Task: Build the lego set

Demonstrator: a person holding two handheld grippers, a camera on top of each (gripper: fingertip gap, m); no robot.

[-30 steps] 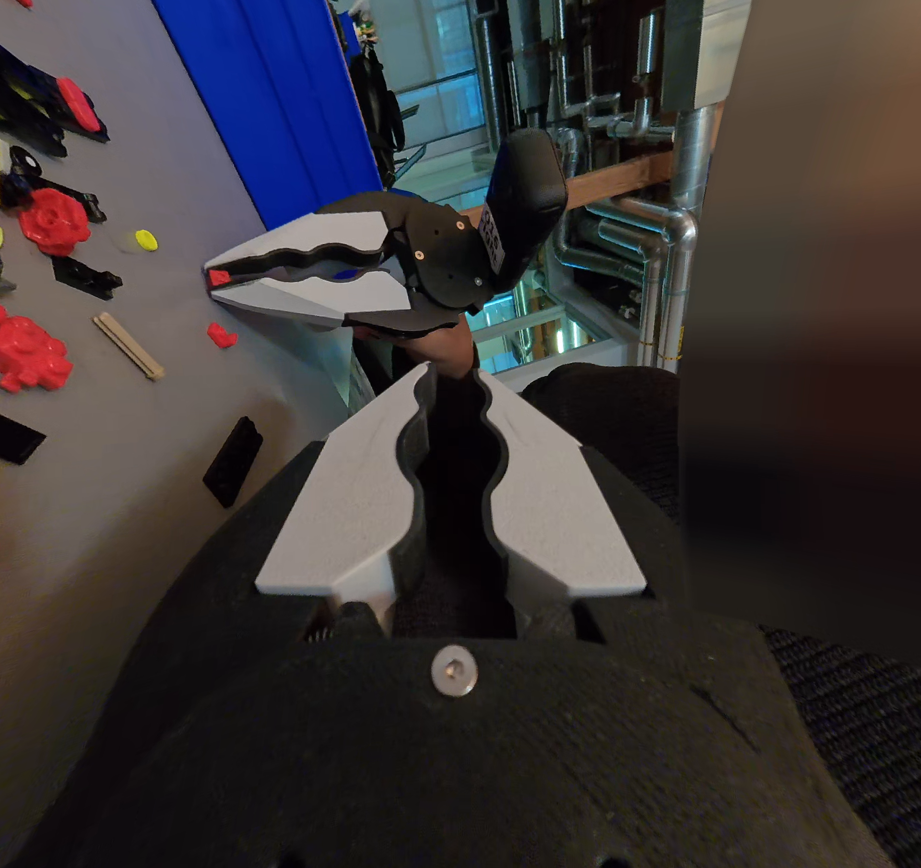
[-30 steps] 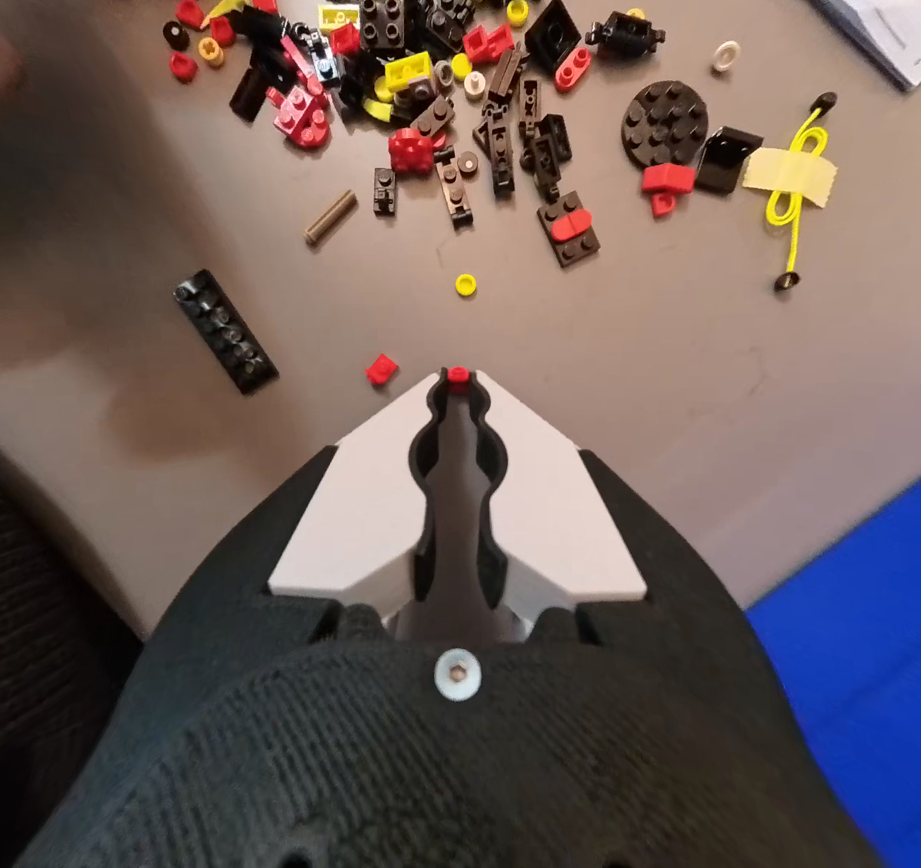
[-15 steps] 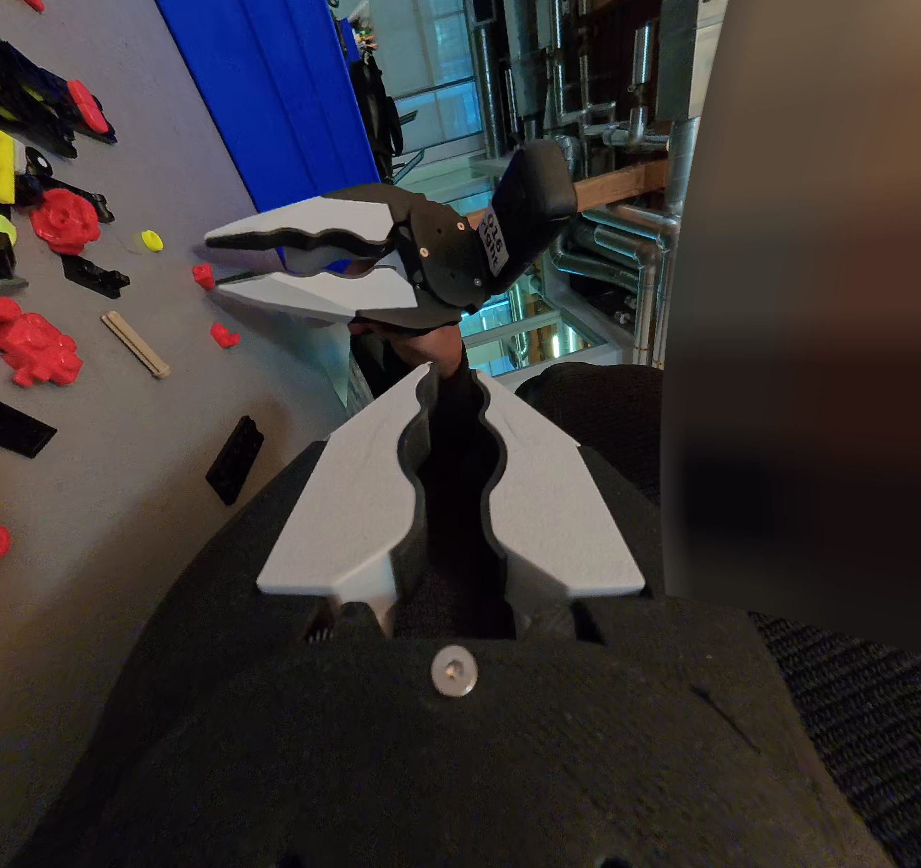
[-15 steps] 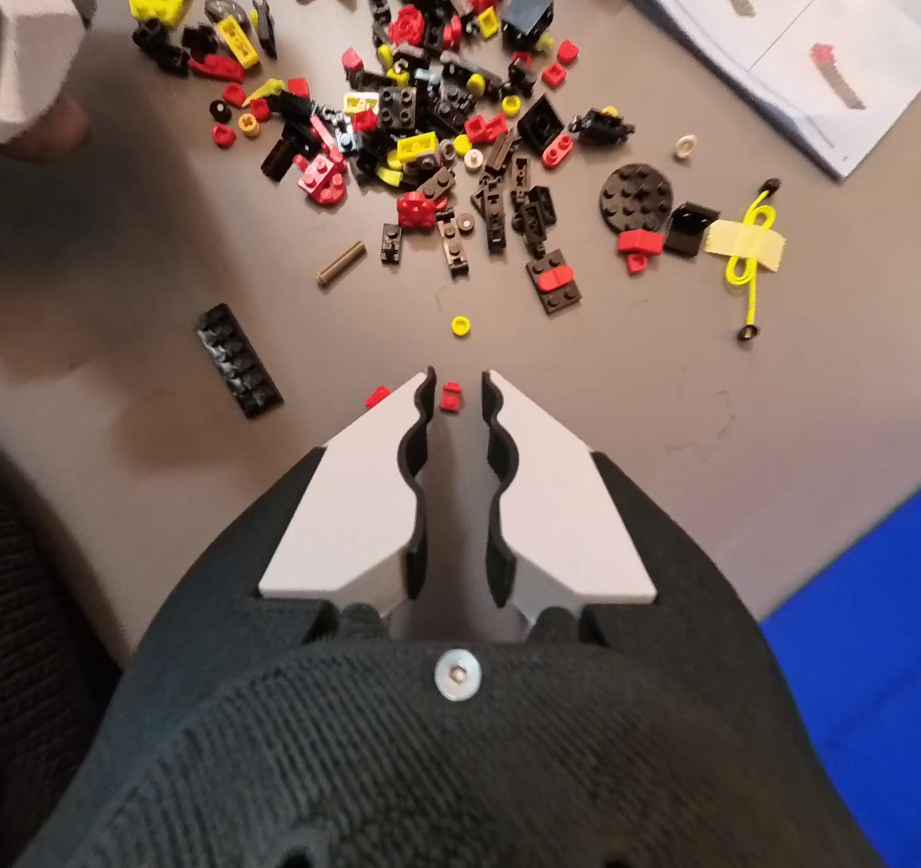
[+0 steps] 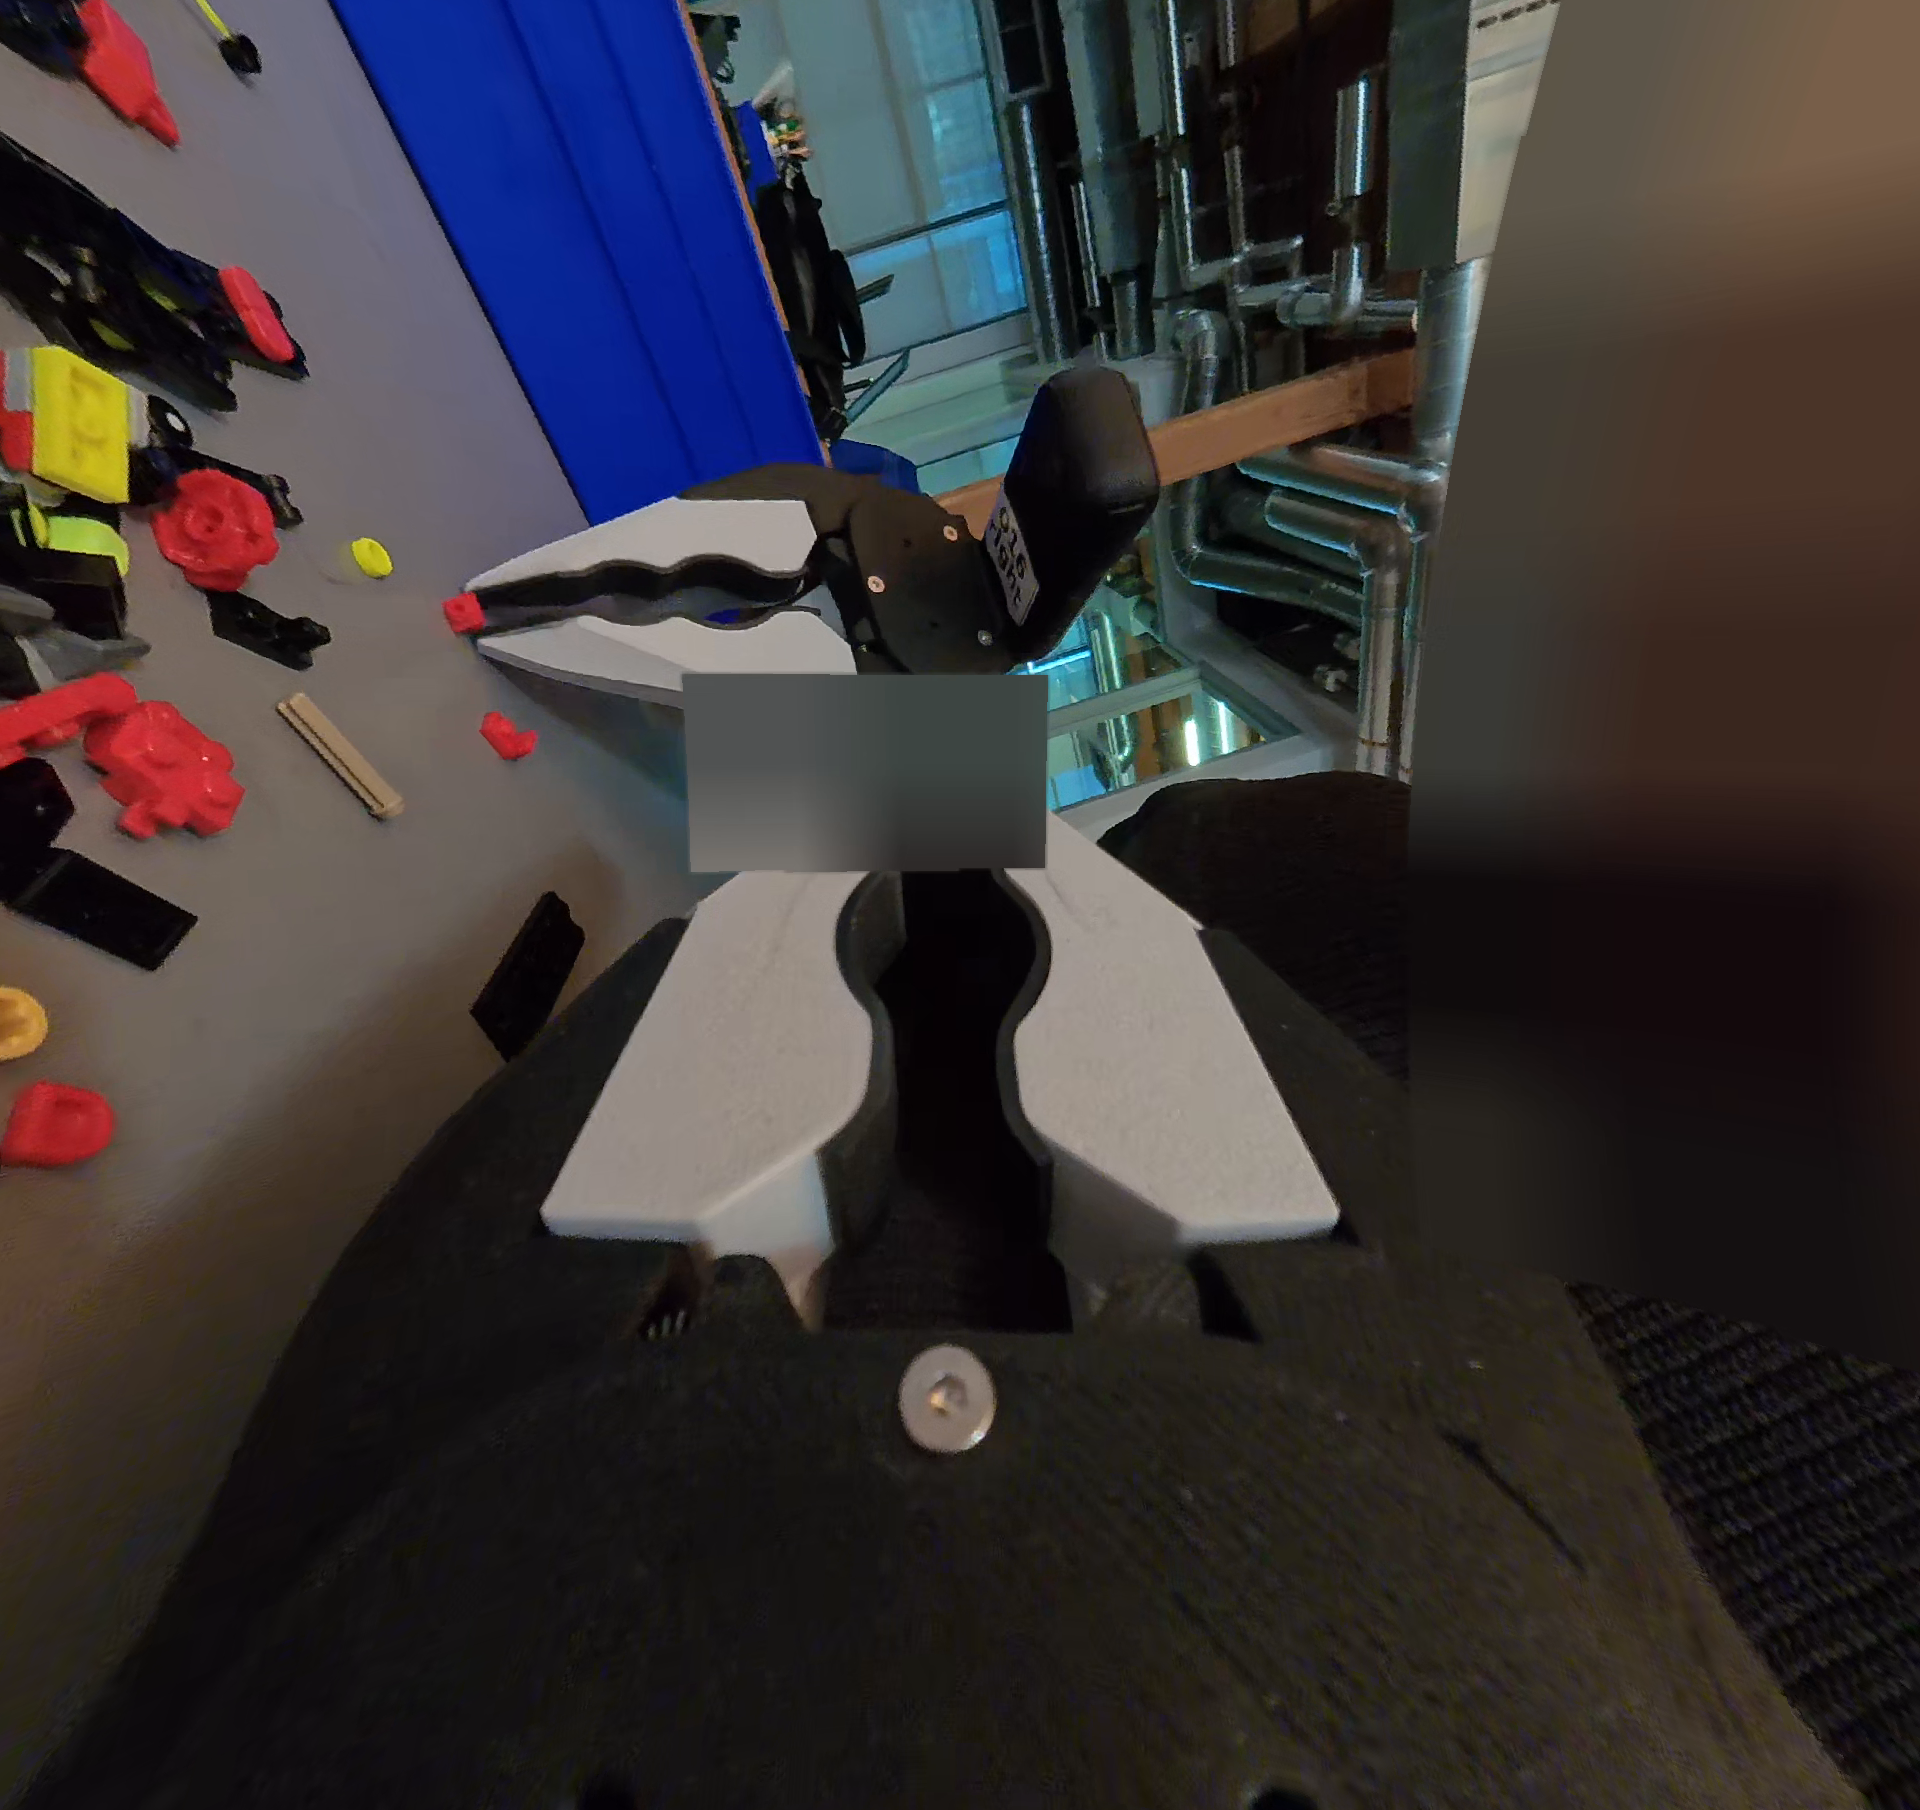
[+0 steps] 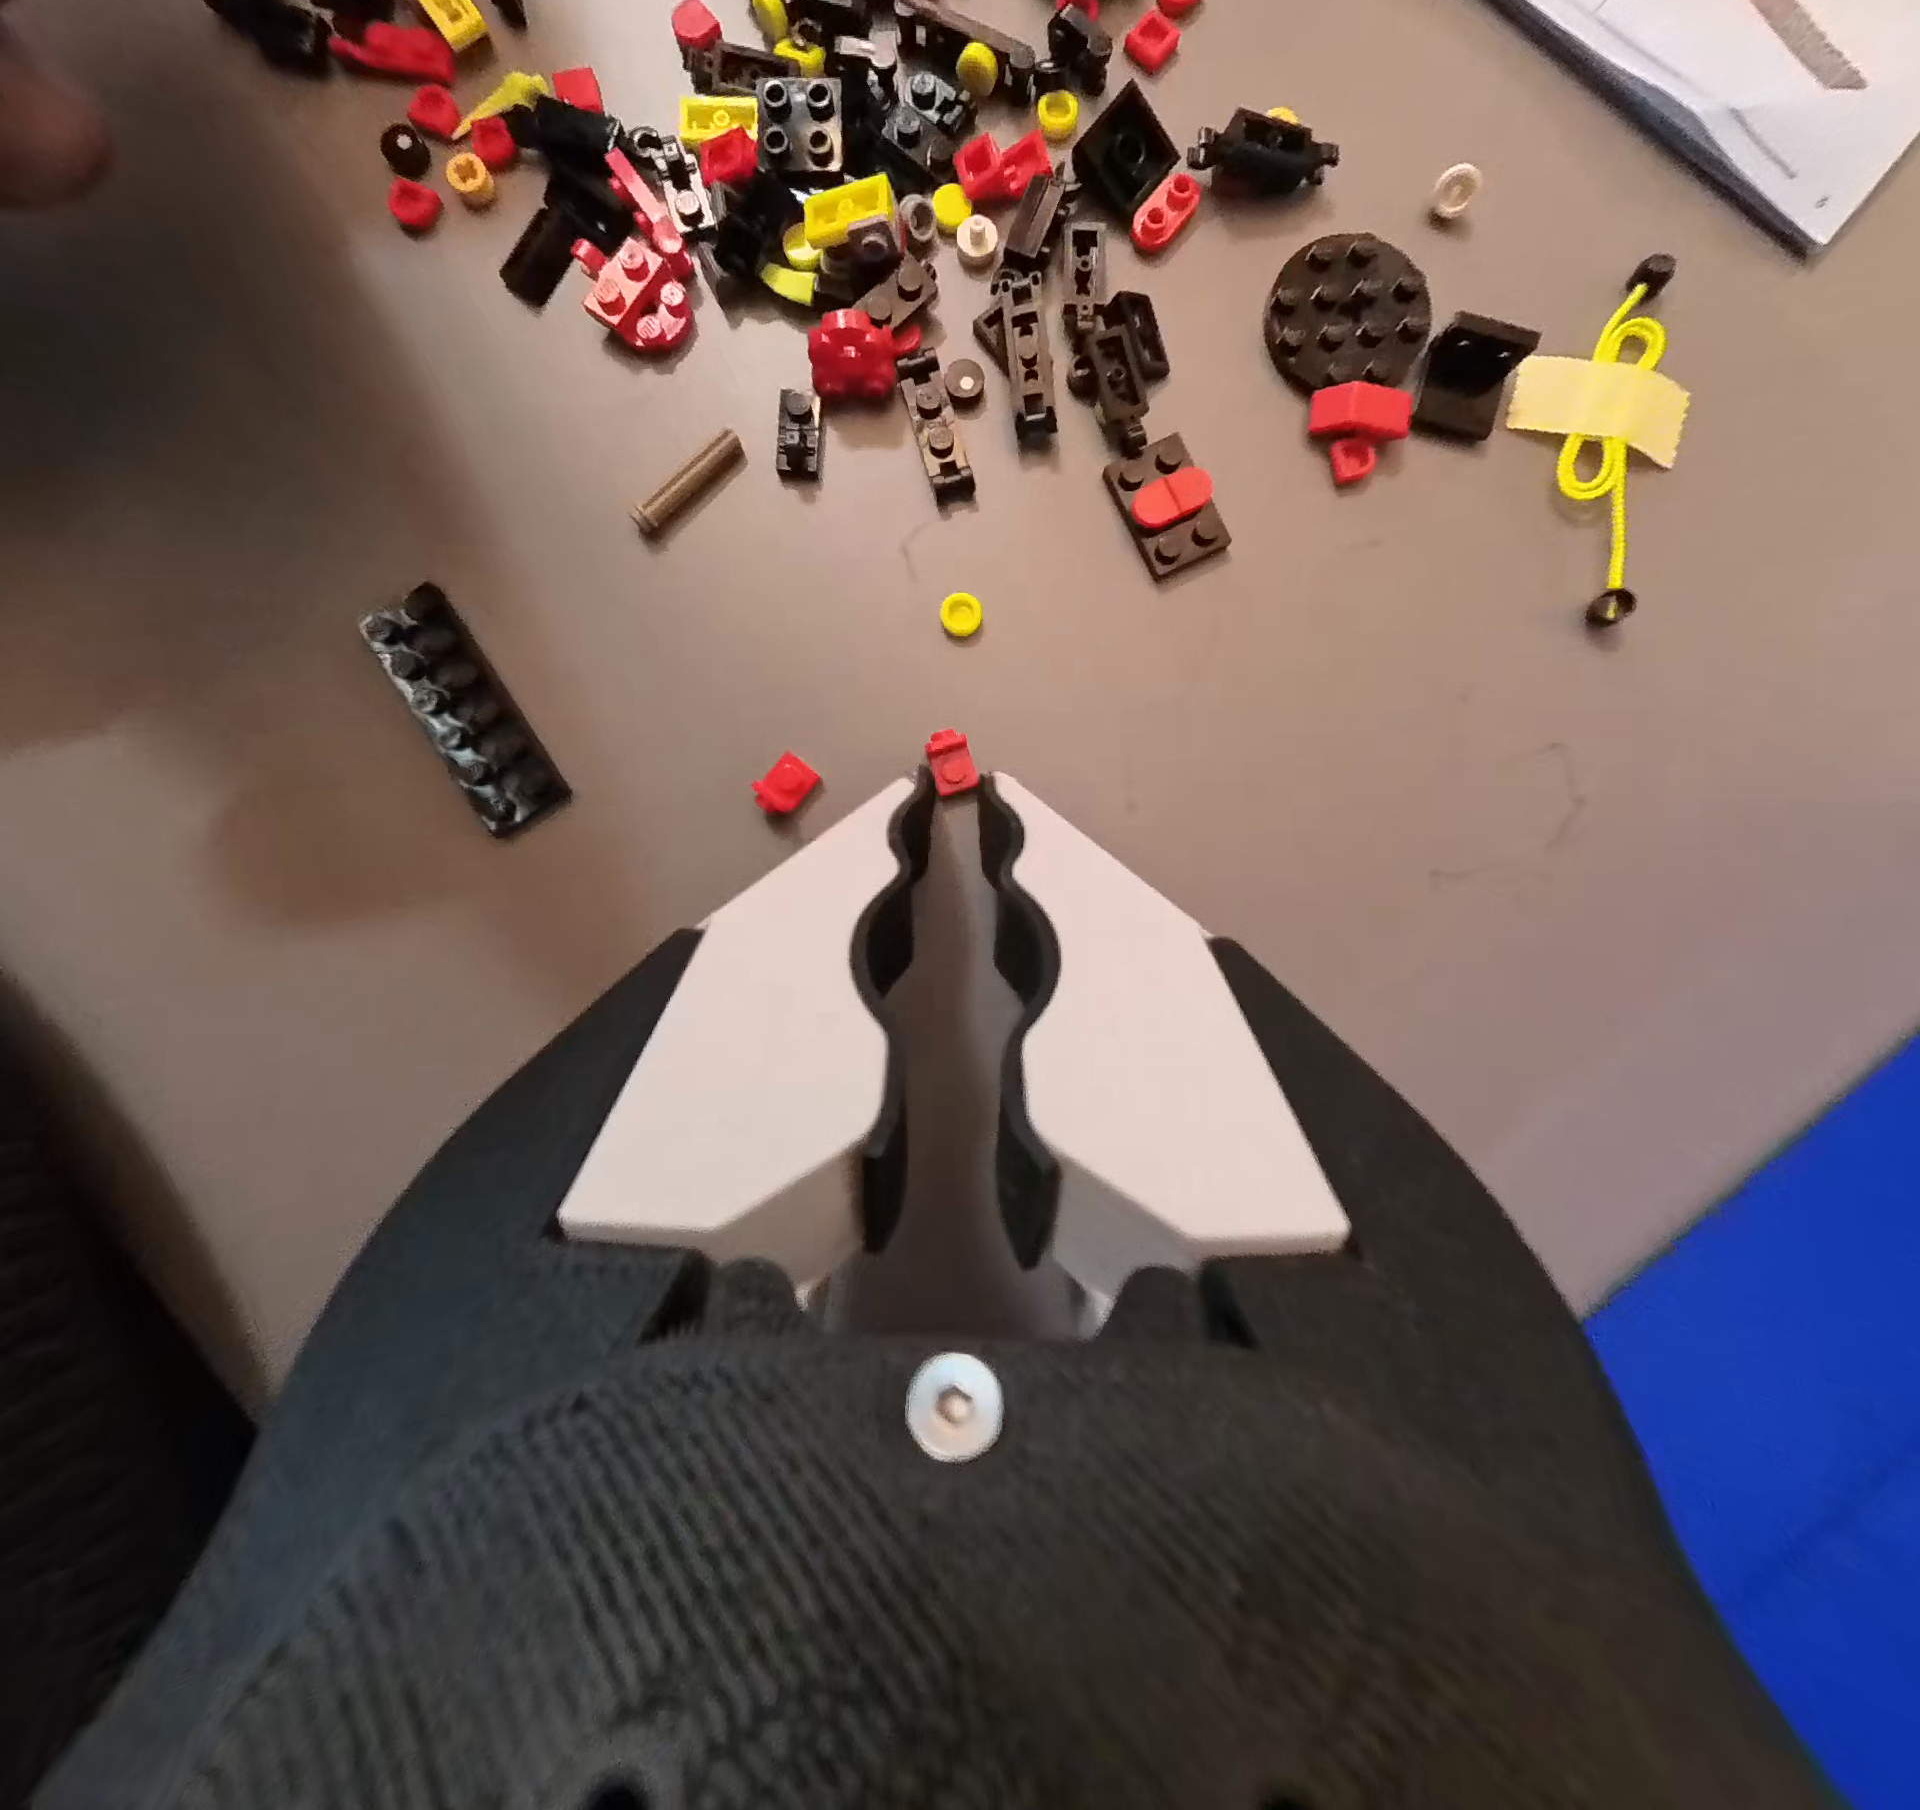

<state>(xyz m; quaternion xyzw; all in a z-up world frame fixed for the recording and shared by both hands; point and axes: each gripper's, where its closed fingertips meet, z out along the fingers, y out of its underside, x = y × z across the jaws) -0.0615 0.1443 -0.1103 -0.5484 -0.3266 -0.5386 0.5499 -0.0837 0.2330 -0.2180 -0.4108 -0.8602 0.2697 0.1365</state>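
Note:
My right gripper (image 6: 954, 786) is shut on a small red Lego piece (image 6: 950, 763), pinched at the very fingertips just above the grey table (image 6: 1299, 773). The left wrist view shows the same gripper (image 5: 473, 612) from the side with the red piece (image 5: 462, 612) at its tip. My left gripper (image 5: 948, 882) is raised and tilted away from the table, empty, jaws a little apart; a blurred patch hides its tips. A second small red piece (image 6: 784, 784) lies just left of the right gripper's tips.
A pile of red, black and yellow pieces (image 6: 831, 150) lies farther out. Nearer lie a long black plate (image 6: 462, 711), a yellow round stud (image 6: 961, 614), a tan axle (image 6: 686, 482), a round black plate (image 6: 1348, 311), a taped yellow string (image 6: 1600, 410) and a booklet (image 6: 1714, 25). Blue surface (image 6: 1787, 1293) at right. There is about 15 cm between the tips of the two grippers. My right tips are roughly 7 cm from the tan axle (image 6: 686, 482). My left wrist view (image 5: 360, 752) looks at it from another angle.
One second ago the right gripper held the red piece. Half a second ago it was open and higher, the piece on the table. Now it is lower and shut on it again.

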